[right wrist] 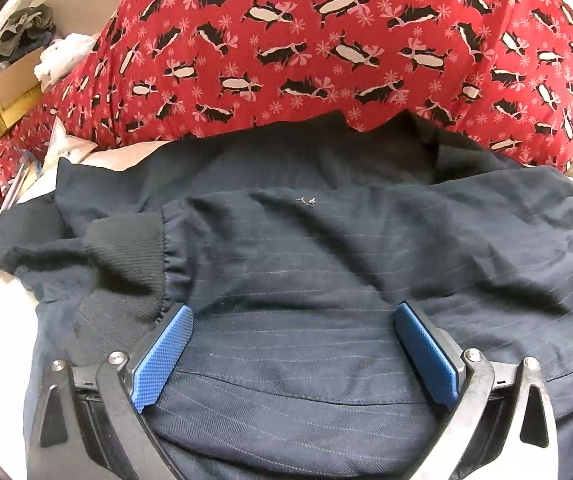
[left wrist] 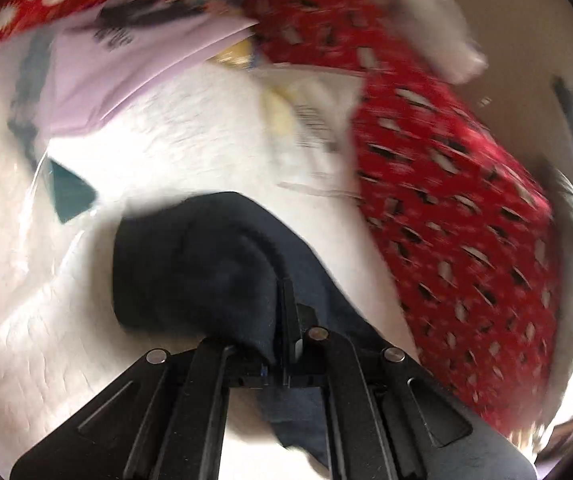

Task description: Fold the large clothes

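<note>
The left gripper [left wrist: 286,312] is pinching a fold of the navy pinstriped jacket [right wrist: 306,280], likely lifting it to fold; the right gripper [right wrist: 292,344], spread wide, is hovering over the jacket lying near the red penguin-print fabric [right wrist: 326,40].

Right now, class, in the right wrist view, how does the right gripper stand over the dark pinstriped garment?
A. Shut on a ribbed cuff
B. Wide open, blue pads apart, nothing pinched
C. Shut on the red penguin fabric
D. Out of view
B: the right gripper has its blue pads spread far apart over the dark pinstriped garment, with flat cloth between them and nothing pinched.
</note>
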Available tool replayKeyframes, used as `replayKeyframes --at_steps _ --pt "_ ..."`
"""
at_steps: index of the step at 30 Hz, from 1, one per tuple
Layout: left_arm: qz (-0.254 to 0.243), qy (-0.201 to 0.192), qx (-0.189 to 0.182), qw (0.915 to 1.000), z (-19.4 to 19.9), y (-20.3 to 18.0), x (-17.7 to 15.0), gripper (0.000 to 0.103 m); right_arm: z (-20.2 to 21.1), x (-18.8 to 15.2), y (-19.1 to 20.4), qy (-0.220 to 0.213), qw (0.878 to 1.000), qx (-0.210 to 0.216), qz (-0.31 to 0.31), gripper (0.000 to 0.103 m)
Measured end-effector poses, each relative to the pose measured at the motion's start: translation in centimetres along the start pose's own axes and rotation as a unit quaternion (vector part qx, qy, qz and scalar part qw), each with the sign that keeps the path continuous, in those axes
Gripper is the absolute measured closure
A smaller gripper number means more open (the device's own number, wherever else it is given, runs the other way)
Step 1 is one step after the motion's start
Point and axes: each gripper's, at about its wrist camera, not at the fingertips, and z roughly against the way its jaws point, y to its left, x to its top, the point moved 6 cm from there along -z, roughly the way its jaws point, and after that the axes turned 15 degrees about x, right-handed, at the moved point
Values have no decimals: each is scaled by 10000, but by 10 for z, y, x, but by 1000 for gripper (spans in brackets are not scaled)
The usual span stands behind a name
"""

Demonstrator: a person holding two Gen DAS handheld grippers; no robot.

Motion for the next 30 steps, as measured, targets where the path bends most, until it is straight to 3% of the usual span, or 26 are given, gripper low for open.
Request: replayKeyframes --at_steps 4,7,11,13,17,19,21,24,30 --pt "-462 -168 -229 9985 43 -41 -21 101 1 4 2 445 9990 -8 85 2" --pt "-871 -248 -370 9952 71 -75 -46 101 14 8 -3 730 9967 339 -109 5" --pt "-1352 -244 -593 9887 96 -120 -88 101 57 14 -34 478 9967 456 -466 5" --pt "-1575 -173 -665 9851 102 -141 -112 101 79 15 -60 370 9981 189 -447 5" --pt "-1971 -79 -813 9770 111 -181 -162 101 112 1 -129 226 9954 -760 -538 5" --pt "-2166 -24 -854 9725 113 -202 -188 101 117 -12 -155 283 9926 -998 -625 5" --pt "-2305 136 -901 9688 110 -220 -215 101 112 -31 -171 446 9931 -901 -611 3" --pt "-2569 311 -854 9621 99 -243 -252 101 111 -48 -156 160 9935 -1084 314 2" --pt "-3491 631 -214 9347 43 -281 -348 101 114 -52 -157 8 9956 -926 172 1"
